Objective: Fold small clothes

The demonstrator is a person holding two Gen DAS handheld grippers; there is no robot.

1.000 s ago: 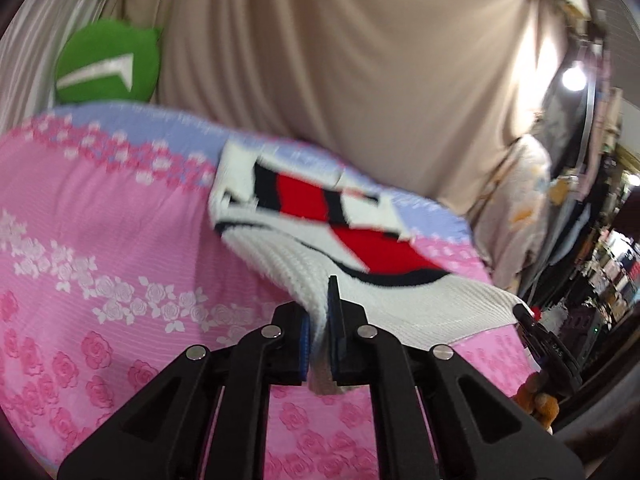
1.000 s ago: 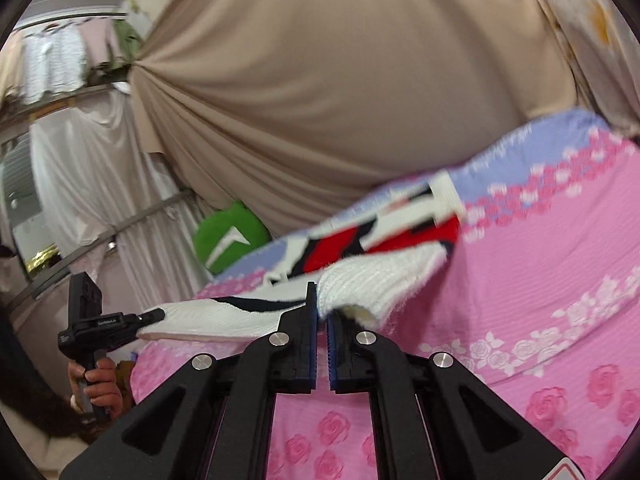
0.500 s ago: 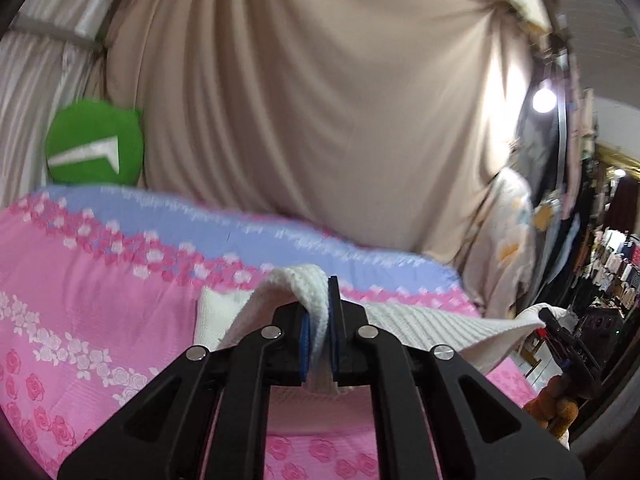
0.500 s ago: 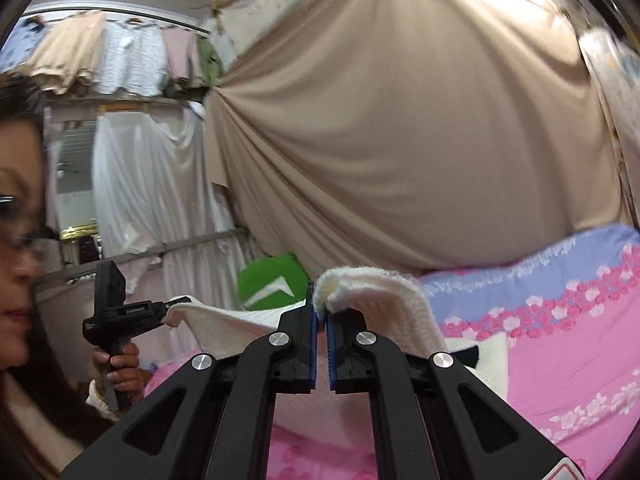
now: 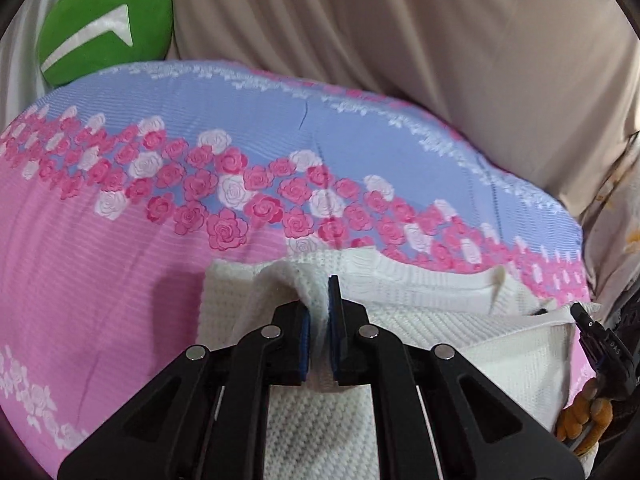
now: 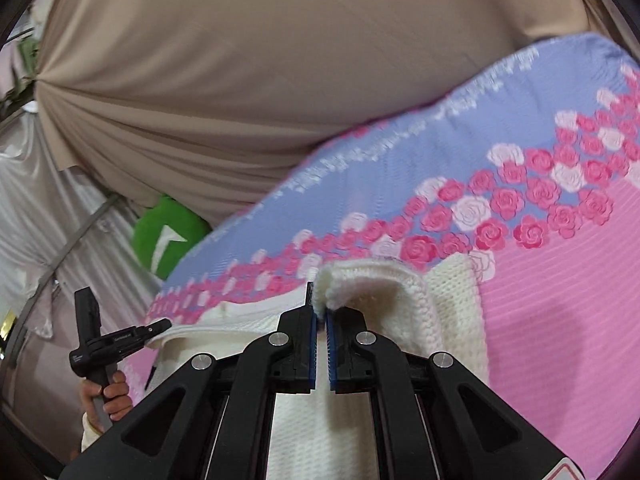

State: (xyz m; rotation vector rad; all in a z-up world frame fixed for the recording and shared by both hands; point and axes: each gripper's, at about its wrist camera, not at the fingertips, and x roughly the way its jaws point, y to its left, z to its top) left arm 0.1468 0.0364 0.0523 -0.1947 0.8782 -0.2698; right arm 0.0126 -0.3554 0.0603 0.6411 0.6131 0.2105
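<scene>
A white knit sweater (image 5: 440,312) lies folded over on the pink and blue rose bedsheet (image 5: 120,240), white side up. My left gripper (image 5: 318,300) is shut on a bunched edge of the sweater, low over the bed. My right gripper (image 6: 319,304) is shut on another bunched edge of the sweater (image 6: 452,300). The right gripper shows at the right edge of the left wrist view (image 5: 596,332). The left gripper shows at the left of the right wrist view (image 6: 160,326), both pinching the same edge.
A green cushion (image 5: 104,20) sits at the bed's far corner, also in the right wrist view (image 6: 168,236). A beige curtain (image 5: 400,40) hangs behind the bed. Pale drapes (image 6: 60,220) hang at the left.
Both grippers have carried the sweater edge forward and down onto the bed. The red and black pattern is now hidden under the folded white layer.
</scene>
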